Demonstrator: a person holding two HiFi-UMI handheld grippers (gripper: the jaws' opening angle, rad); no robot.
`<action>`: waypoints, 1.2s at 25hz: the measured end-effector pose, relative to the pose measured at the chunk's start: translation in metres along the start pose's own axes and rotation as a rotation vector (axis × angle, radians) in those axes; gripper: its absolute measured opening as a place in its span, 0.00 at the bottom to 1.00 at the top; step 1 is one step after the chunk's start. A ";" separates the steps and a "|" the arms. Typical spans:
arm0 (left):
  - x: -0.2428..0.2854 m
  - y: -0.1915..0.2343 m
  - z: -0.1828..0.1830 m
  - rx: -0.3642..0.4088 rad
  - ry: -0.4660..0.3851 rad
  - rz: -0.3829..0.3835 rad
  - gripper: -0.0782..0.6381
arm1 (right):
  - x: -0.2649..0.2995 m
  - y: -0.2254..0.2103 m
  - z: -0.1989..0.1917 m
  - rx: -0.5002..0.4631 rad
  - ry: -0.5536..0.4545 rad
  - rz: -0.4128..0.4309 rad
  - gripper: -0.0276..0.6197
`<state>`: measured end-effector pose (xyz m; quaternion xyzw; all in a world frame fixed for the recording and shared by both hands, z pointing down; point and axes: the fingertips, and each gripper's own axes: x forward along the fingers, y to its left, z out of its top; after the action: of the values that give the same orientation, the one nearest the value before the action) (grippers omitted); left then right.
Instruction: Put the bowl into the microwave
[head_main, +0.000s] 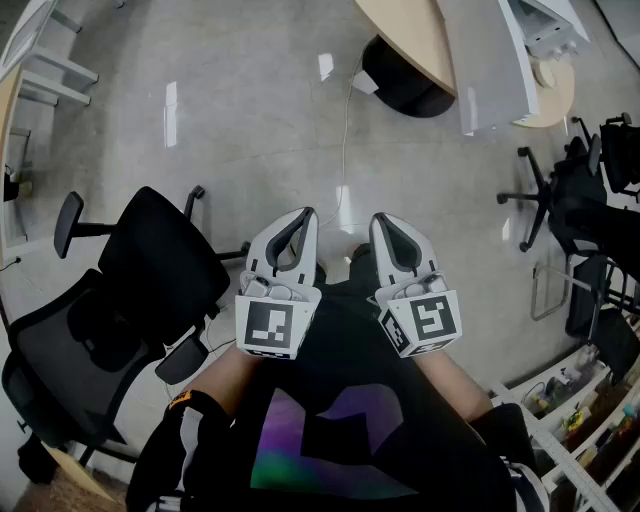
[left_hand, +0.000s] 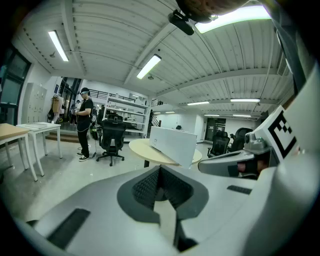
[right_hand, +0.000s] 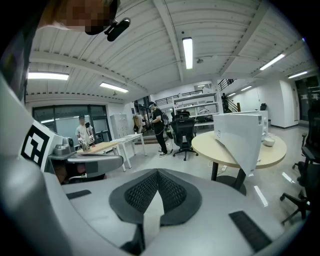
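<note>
Head view showed the left gripper (head_main: 306, 214) and the right gripper (head_main: 381, 218) held close before the person's dark torso, side by side and a little apart. Each had its jaws together with nothing between them. A black office chair (head_main: 150, 265) stood just to the left, and bare grey floor (head_main: 250, 110) lay open ahead. Well beyond, in the right gripper view, a round bench (right_hand: 210, 146) carried a white partition (right_hand: 240, 134) and a small pale dish (right_hand: 268, 142). It was too small to tell whether it was the bowl, and it lay far from both grippers.
</note>
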<state>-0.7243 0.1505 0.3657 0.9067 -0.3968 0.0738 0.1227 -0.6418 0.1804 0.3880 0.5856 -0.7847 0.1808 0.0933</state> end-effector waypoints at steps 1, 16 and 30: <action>0.001 -0.004 0.001 0.003 -0.003 0.000 0.17 | -0.003 -0.004 0.000 0.000 -0.001 -0.003 0.07; 0.030 -0.067 0.016 0.077 0.066 -0.009 0.17 | -0.050 -0.075 0.034 0.008 -0.110 -0.058 0.07; 0.137 -0.212 0.045 0.177 0.060 -0.109 0.17 | -0.126 -0.236 0.052 0.055 -0.172 -0.162 0.07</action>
<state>-0.4740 0.1812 0.3197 0.9316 -0.3350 0.1291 0.0577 -0.3758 0.2133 0.3366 0.6628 -0.7346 0.1433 0.0238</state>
